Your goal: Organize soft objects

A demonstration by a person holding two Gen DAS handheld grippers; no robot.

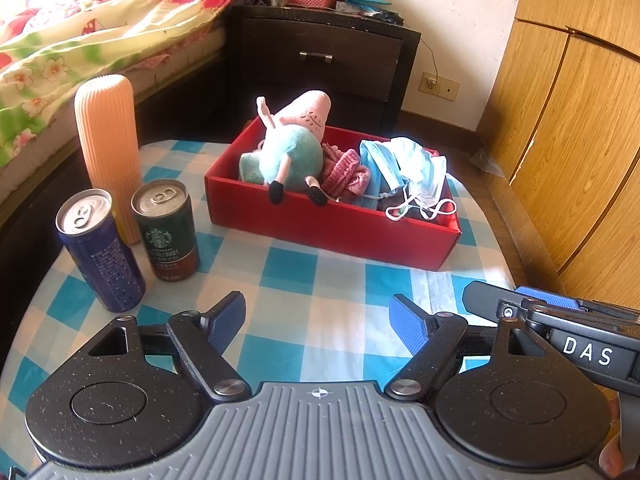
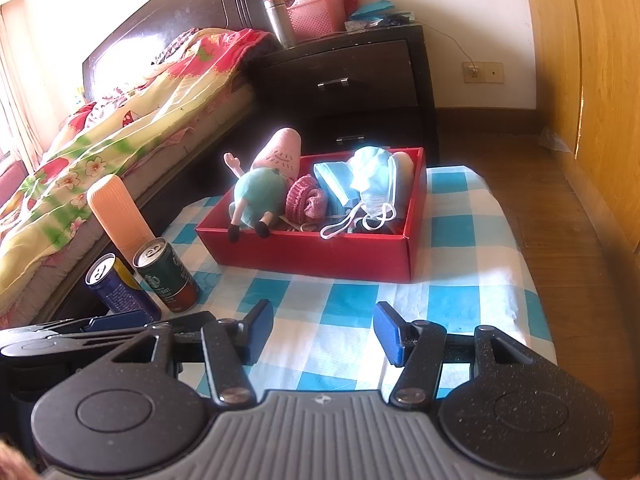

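A red box (image 1: 332, 236) (image 2: 312, 258) sits on the blue-and-white checked table. Inside lie a pink-and-teal plush pig (image 1: 292, 148) (image 2: 260, 188), a pink knitted piece (image 1: 346, 172) (image 2: 306, 200) and a heap of blue and white face masks (image 1: 404, 172) (image 2: 364, 184); the pig's feet hang over the near wall. My left gripper (image 1: 318, 320) hovers open over the cloth in front of the box, nothing between its blue pads. My right gripper (image 2: 322, 330) is likewise open and empty, just to the right of the left one; part of it shows in the left wrist view (image 1: 560, 320).
Two drink cans (image 1: 100, 248) (image 1: 166, 232) and a tall ribbed orange container (image 1: 108, 152) stand at the table's left. A bed with a floral quilt (image 1: 80, 40) lies beyond, a dark nightstand (image 1: 320, 52) behind the box, wooden wardrobe doors (image 1: 580, 120) on the right.
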